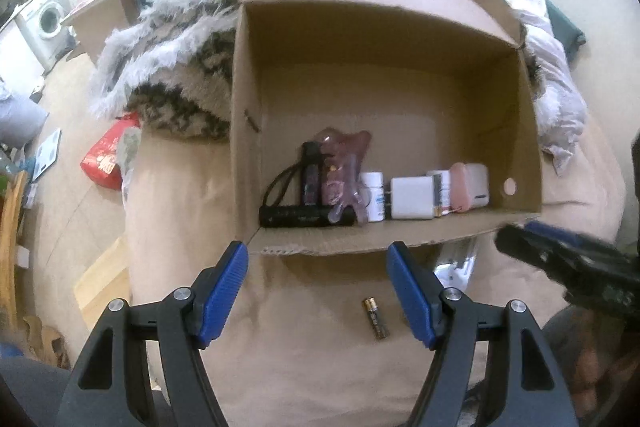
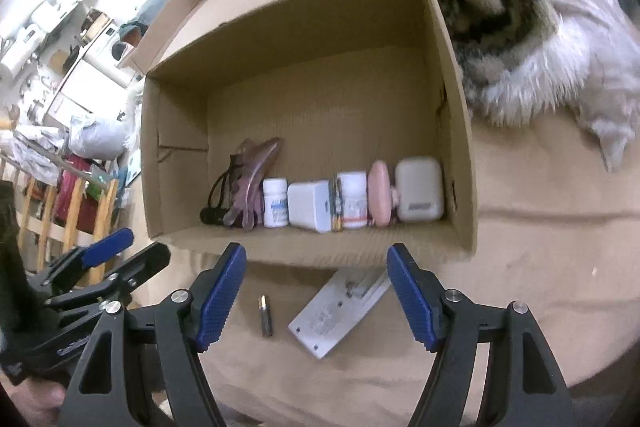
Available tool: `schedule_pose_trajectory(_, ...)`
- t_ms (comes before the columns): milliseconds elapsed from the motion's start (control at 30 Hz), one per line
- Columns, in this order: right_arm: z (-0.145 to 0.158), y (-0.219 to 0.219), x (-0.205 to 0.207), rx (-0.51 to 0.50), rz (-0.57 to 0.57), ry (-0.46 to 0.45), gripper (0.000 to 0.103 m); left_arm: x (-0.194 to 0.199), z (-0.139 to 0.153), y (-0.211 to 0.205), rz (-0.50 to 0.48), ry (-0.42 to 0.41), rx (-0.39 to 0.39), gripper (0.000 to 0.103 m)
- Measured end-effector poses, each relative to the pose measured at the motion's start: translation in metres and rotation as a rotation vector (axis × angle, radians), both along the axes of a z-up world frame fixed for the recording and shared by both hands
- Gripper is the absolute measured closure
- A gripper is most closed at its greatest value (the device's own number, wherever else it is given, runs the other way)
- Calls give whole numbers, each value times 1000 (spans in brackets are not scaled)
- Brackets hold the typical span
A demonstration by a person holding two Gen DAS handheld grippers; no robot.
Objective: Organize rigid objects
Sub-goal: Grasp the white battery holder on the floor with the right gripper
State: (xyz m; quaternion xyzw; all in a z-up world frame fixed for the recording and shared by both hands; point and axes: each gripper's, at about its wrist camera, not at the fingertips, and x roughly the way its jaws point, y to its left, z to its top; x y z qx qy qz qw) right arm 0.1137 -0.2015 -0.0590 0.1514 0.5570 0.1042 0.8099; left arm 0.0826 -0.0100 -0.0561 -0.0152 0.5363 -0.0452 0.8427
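Observation:
An open cardboard box (image 1: 400, 99) (image 2: 320, 27) sits on a beige bed cover. Along its near wall stand a black flashlight (image 1: 306, 215), a pinkish hair clip (image 2: 256, 167), a white pill bottle (image 1: 374, 197) (image 2: 275, 202), a white charger (image 1: 412, 197) (image 2: 310, 205), a second bottle (image 2: 352, 199), a pink case (image 2: 379, 193) and a white case (image 2: 419, 189). A battery (image 1: 376, 319) (image 2: 265, 315) lies on the cover before the box, between my left gripper's fingers. A silver flat plate (image 2: 340, 311) lies beside it. My left gripper (image 1: 318, 295) and right gripper (image 2: 316, 295) are open and empty.
A fluffy grey-and-black blanket (image 1: 168, 67) (image 2: 520, 35) and crumpled white bedding (image 1: 540, 47) lie against the box. The bed edge drops to the floor at left, with a red bag (image 1: 106, 155) there. A washing machine (image 1: 44, 19) stands far left.

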Motion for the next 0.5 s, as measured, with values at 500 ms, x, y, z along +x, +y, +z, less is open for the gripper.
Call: schedule_pose_trajectory(500, -97, -6, -16, 230, -322, 351, 26, 2, 0, 28, 145, 41, -120, 34)
